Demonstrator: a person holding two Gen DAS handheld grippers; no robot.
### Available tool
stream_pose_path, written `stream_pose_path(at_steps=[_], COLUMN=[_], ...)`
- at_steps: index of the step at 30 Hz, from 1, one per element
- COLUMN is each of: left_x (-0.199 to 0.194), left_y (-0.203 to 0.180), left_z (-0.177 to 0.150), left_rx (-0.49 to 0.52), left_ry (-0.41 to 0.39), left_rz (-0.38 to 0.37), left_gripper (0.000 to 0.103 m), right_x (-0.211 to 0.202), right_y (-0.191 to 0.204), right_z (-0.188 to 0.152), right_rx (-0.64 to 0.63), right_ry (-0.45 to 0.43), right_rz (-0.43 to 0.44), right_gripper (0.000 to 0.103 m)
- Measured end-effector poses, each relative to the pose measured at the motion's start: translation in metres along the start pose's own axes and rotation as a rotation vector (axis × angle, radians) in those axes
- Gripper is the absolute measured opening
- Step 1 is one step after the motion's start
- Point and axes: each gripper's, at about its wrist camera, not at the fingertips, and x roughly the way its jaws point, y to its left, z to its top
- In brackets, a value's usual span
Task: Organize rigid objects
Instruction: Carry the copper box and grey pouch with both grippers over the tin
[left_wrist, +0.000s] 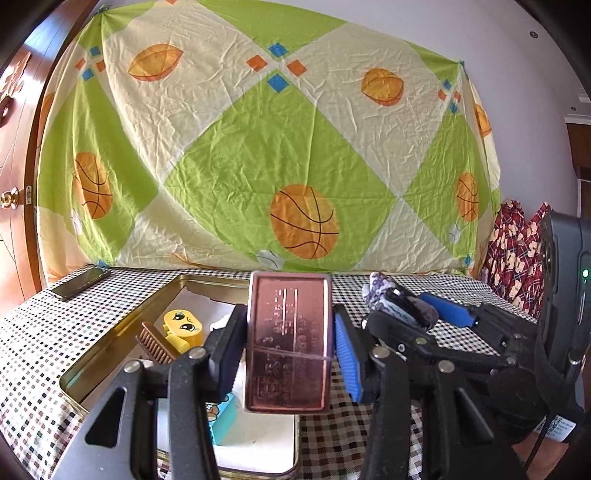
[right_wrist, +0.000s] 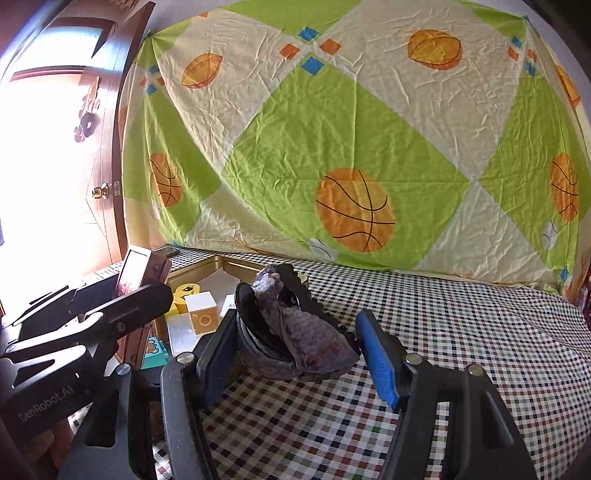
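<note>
Basketball-print sheet (left_wrist: 258, 147) hangs behind a checkered tablecloth (right_wrist: 461, 332). Left gripper (left_wrist: 291, 347) pinches a copper tin (left_wrist: 289, 343) above the gold tray (left_wrist: 122, 332); its embossed text is unreadable. Right gripper (right_wrist: 299, 350) clamps a purple hair claw (right_wrist: 295, 332). "GenRobot.AI" is printed on the left gripper's body.

From your left wrist view, the copper tin (left_wrist: 288, 343) hides the middle of the gold tray (left_wrist: 110, 354), and its embossed lettering is too faint to read. The teal block (left_wrist: 223, 417) at lower centre shows only a corner behind the left gripper (left_wrist: 291, 347). The brown comb (left_wrist: 155, 341) is cut off by a black finger. In your right wrist view, the door (right_wrist: 55, 147) at left is washed out by glare.
</note>
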Motion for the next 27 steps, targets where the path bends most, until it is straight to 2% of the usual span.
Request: stream_pose_path(at_steps=[27], left_x=[-0.013], left_y=[0.042], left_z=[0.006], left_rx=[-0.036], left_ry=[-0.018], left_rz=[0.038], left_gripper=[0.045], right_x=[0.017], right_y=[0.032], right_z=[0.006], right_rx=[-0.044], right_ry=[0.016], right_rz=[0.057], right_gripper=[0.066])
